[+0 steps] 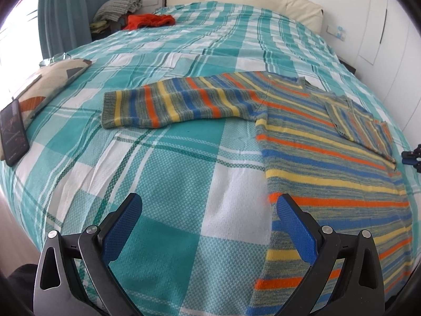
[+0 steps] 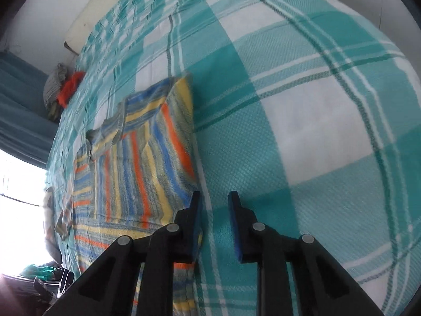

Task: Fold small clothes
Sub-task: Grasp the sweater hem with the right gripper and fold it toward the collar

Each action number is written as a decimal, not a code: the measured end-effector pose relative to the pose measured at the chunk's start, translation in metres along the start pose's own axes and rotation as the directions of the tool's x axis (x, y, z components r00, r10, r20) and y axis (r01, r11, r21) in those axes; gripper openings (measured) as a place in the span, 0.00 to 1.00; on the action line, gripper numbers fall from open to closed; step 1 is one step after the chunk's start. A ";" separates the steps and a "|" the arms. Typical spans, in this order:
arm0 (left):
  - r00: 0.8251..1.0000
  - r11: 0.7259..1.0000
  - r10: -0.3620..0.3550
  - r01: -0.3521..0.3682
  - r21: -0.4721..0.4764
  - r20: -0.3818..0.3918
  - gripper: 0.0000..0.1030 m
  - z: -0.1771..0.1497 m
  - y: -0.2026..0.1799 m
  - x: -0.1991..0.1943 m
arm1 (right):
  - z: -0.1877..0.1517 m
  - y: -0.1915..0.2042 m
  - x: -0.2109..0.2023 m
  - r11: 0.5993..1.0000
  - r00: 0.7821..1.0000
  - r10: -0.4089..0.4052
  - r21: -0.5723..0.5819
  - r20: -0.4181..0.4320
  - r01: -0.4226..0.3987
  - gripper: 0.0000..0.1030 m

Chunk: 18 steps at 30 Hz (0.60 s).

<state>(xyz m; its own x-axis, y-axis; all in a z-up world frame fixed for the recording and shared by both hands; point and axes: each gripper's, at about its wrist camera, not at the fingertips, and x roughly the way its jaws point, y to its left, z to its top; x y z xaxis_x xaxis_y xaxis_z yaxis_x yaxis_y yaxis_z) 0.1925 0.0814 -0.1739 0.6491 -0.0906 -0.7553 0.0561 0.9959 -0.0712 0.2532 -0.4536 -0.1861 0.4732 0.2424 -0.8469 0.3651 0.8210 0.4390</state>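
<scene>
Left hand-held gripper [image 1: 208, 210]: jaws wide, nothing between them, hovering over the bedspread [image 1: 168, 173] just off the sweater's [image 1: 329, 163] hem edge. Its right-side pad overlaps the striped knit in view; whether it touches, cannot tell.

Right hand-held gripper [image 2: 214, 197]: jaws narrow but apart, nothing between the pads. It points down at the bedspread right beside the sweater's folded side edge; one finger sits at that edge, contact unclear. Picture blurred.

Sweater: flat on the bed, body toward the near right side in the left wrist view. One sleeve [image 1: 368, 129] already lies folded across the chest. The other sleeve [image 1: 171, 102] is spread straight out over the bedspread, cuff well apart from the body.

Step in hand, as I judge it: first sleeve fold done, second sleeve pending.

Next move probably calls for the left hand-held gripper to reach the far cuff, pinch only the knit and not the bedspread beneath, then carry it across onto the body. Thick knit should hold a fold, though it may drag.

Phone [image 1: 14, 131] and pillow [image 1: 52, 79] lie at the bed's left edge, clear of the work.
</scene>
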 end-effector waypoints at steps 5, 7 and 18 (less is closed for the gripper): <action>0.999 0.999 -0.038 0.038 0.002 -0.014 0.99 0.004 -0.006 0.008 | -0.044 0.028 -0.046 0.967 0.999 0.021 -0.256 0.050 -0.007 0.38; 0.999 0.999 -0.040 0.040 0.029 -0.017 0.99 0.015 -0.008 0.016 | -0.065 0.035 -0.056 0.925 0.987 -0.075 -0.360 0.142 0.122 0.42; 0.999 0.999 0.020 -0.022 -0.041 -0.046 0.99 0.047 0.034 0.049 | -0.101 0.047 -0.056 0.862 0.958 -0.125 -0.450 0.256 0.233 0.52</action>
<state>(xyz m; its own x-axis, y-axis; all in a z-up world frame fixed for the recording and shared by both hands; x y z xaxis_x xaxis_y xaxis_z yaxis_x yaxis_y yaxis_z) 0.2617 0.1110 -0.1823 0.6147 -0.0702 -0.7856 0.0108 0.9967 -0.0807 0.1631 -0.3763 -0.1479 0.6132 -0.0030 -0.7899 0.0638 0.9969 0.0458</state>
